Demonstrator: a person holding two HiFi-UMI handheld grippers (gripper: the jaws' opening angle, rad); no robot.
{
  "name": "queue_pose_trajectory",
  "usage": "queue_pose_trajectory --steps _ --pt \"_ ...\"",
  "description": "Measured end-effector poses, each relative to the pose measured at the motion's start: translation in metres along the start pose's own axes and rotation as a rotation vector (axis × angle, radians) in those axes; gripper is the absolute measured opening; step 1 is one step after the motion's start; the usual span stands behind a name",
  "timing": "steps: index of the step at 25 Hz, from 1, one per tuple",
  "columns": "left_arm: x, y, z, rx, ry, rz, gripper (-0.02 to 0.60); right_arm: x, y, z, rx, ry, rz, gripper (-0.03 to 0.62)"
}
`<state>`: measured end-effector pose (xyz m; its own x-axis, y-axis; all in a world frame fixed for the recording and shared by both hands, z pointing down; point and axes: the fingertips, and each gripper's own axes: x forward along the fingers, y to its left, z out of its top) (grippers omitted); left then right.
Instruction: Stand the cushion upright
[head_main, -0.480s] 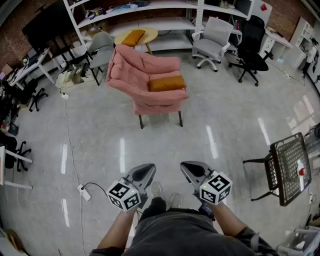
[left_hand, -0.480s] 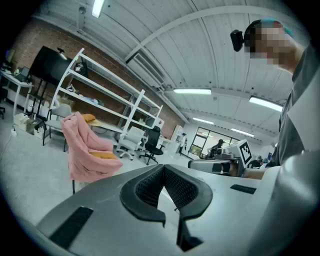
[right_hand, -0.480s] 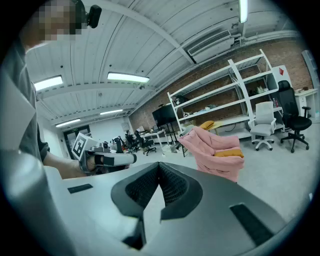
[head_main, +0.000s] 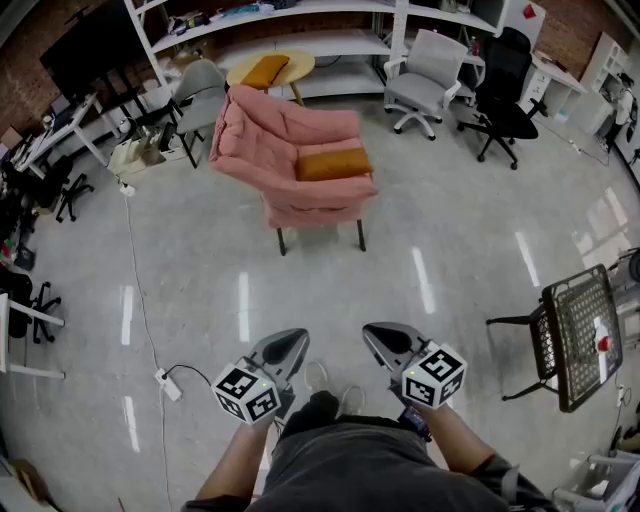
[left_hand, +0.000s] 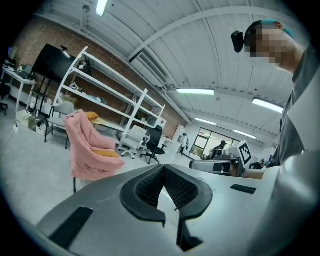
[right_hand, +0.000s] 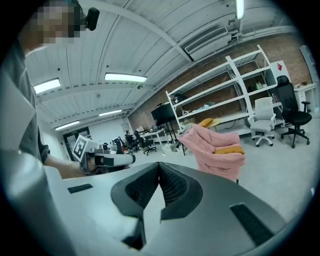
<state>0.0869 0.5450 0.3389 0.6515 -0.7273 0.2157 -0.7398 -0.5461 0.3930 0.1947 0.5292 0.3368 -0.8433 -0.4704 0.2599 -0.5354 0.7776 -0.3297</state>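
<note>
An orange cushion (head_main: 333, 163) lies flat on the seat of a pink padded armchair (head_main: 285, 135) in the middle of the room, far ahead of both grippers. The left gripper view also shows the cushion (left_hand: 107, 153), and so does the right gripper view (right_hand: 229, 149). My left gripper (head_main: 287, 346) and right gripper (head_main: 384, 338) are held side by side close to my body, low over the floor, both pointing toward the chair. Each has its jaws together with nothing between them: the left gripper (left_hand: 163, 166) and the right gripper (right_hand: 159, 163).
A second orange cushion (head_main: 265, 72) rests on a round wooden table (head_main: 292, 66) behind the armchair. Grey and black office chairs (head_main: 424, 78) stand at the back, a black mesh chair (head_main: 577, 338) at the right. A white cable and power strip (head_main: 165, 383) lie on the floor at left.
</note>
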Motion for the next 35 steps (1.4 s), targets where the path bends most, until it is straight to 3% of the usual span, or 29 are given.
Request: queue_pose_trajectory --steps 8,16,24,35 --pt "0.012 0.067 0.017 -0.035 0.002 -0.011 0.009 0.060 -0.024 0.010 0.036 0.028 -0.040 0.015" --pt "0.021 0.136 0.067 0.001 -0.011 -0.029 0.009 0.126 -0.040 0.048 0.022 0.008 -0.078 0.015" --pt "0.024 0.179 0.090 0.001 -0.031 -0.023 0.009 0.164 -0.056 0.068 0.016 -0.006 -0.100 0.015" --pt "0.084 0.231 0.111 -0.013 -0.014 0.001 0.009 0.205 -0.136 0.092 0.045 -0.009 -0.106 0.015"
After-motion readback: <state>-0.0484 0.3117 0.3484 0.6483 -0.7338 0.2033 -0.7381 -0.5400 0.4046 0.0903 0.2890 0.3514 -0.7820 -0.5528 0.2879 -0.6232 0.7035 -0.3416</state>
